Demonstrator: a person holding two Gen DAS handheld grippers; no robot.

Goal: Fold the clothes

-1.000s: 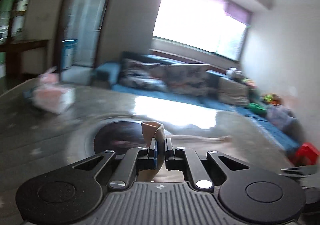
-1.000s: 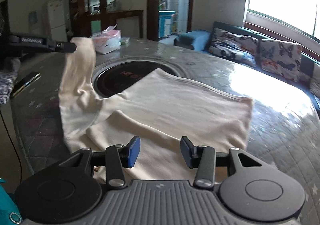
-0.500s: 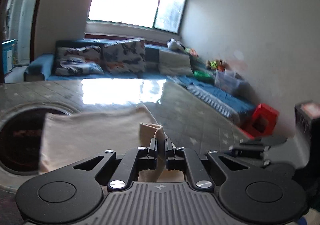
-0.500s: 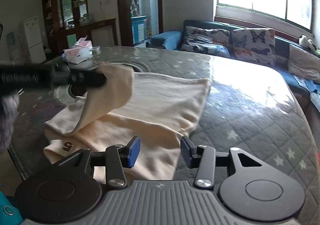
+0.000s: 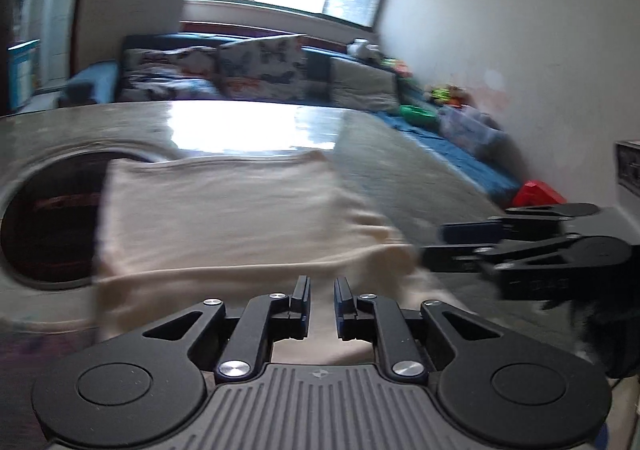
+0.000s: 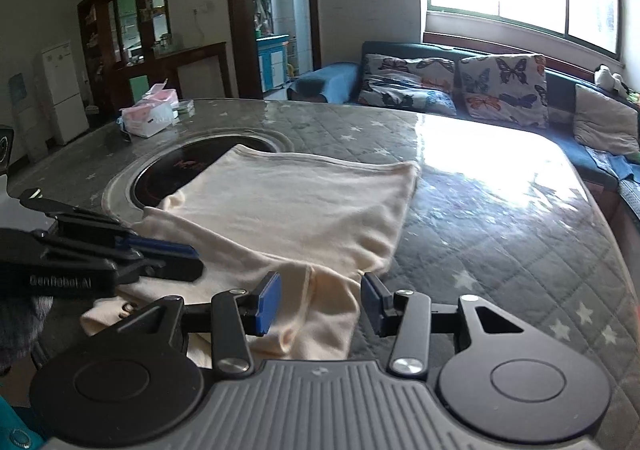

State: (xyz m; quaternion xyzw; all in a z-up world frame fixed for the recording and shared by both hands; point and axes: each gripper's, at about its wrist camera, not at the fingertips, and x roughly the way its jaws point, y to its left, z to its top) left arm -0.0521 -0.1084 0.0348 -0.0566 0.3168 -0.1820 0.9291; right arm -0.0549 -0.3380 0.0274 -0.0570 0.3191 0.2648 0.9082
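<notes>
The cream knitted cotton garment [image 6: 288, 217] is laid partly folded on the grey quilted star-patterned table [image 6: 500, 234]. The left gripper [image 5: 321, 296] is narrowly parted, nothing held (blurred view); the right gripper [image 6: 320, 302] is spread wide, empty.

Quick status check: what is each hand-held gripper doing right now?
Left hand-held gripper: open, holding nothing, above the cream garment.
Right hand-held gripper: open, empty.
</notes>
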